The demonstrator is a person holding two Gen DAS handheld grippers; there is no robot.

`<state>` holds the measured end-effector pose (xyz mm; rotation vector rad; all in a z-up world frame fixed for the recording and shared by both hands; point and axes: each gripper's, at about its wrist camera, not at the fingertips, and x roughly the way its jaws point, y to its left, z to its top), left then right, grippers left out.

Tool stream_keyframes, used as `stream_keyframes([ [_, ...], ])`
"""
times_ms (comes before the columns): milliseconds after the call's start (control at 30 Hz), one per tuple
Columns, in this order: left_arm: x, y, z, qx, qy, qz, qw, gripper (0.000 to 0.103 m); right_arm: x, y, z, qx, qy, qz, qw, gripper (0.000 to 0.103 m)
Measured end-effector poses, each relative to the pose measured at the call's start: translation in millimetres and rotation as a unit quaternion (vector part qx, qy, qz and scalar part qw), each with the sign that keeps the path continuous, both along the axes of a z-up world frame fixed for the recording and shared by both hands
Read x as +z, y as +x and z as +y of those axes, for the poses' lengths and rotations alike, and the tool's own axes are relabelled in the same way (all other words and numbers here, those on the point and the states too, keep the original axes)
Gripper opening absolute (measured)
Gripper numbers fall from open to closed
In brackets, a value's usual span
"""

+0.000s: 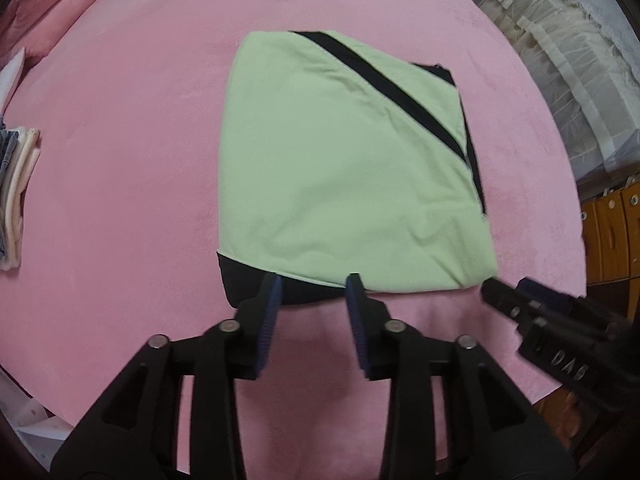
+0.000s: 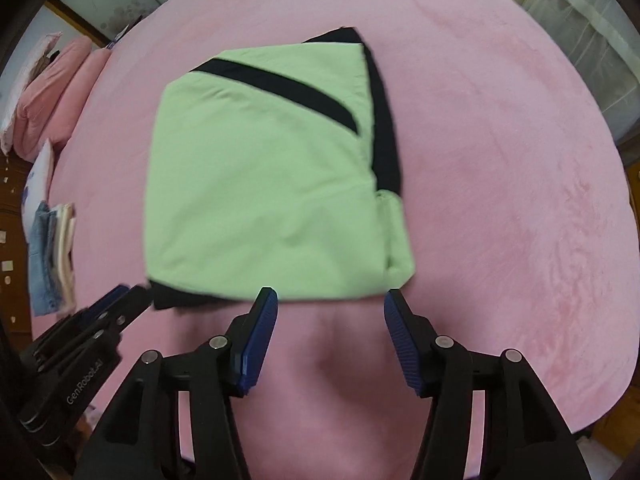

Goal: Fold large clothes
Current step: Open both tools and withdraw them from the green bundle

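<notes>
A light green garment with black stripes (image 1: pixel 344 176) lies folded into a rough square on the pink bed cover (image 1: pixel 128 160); it also shows in the right wrist view (image 2: pixel 264 184). My left gripper (image 1: pixel 314 284) is open and empty, its tips just above the garment's near black edge. My right gripper (image 2: pixel 330 298) is open and empty, its tips at the garment's near edge, toward its right corner. The right gripper also shows in the left wrist view (image 1: pixel 500 292), beside the near right corner. The left gripper shows in the right wrist view (image 2: pixel 132 300) at the near left corner.
A stack of folded clothes (image 1: pixel 16 196) lies at the bed's left edge, also in the right wrist view (image 2: pixel 54 256). Pink pillows (image 2: pixel 52 96) lie at the far left. Curtains (image 1: pixel 560 60) hang at the right, with wooden drawers (image 1: pixel 612 232) below.
</notes>
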<state>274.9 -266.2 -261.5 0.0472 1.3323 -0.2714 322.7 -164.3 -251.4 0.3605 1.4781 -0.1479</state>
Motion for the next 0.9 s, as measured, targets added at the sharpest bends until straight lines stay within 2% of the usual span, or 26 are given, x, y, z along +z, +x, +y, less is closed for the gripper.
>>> stream_keyframes([
  [67, 9.2, 1.8, 1.8, 0.001, -0.005, -0.001, 1.0000, 0.046, 10.1, -13.3, -3.0, 0.001, -0.015, 0.005, 1.000, 0.058],
  [100, 13.5, 1.8, 2.4, 0.001, -0.004, -0.002, 1.0000, 0.051, 16.2, -15.5, -2.2, 0.001, -0.026, 0.008, 1.000, 0.062],
  [167, 19.5, 2.3, 1.8, -0.008, -0.001, 0.001, 1.0000, 0.055, 16.8, -5.8, 4.3, -0.002, -0.042, 0.006, 0.999, 0.069],
  [267, 25.9, 3.9, 2.6, -0.020, 0.003, 0.000, 0.9998, 0.060, 49.3, -17.7, 7.9, -0.003, -0.054, -0.001, 0.999, 0.071],
  [333, 29.7, 4.6, 3.0, -0.022, 0.013, 0.001, 0.9997, 0.069, 53.4, -13.8, 16.7, 0.000, -0.055, -0.002, 0.998, 0.074],
  [533, 40.9, 3.6, 10.3, -0.028, 0.013, -0.012, 0.9995, 0.072, 72.6, -11.6, 29.4, 0.015, -0.068, -0.009, 0.998, 0.076],
  [900, 46.0, 3.8, 18.7, -0.027, 0.005, -0.014, 0.9995, 0.073, 78.5, -12.8, 29.4, 0.020, -0.072, -0.004, 0.997, 0.079],
])
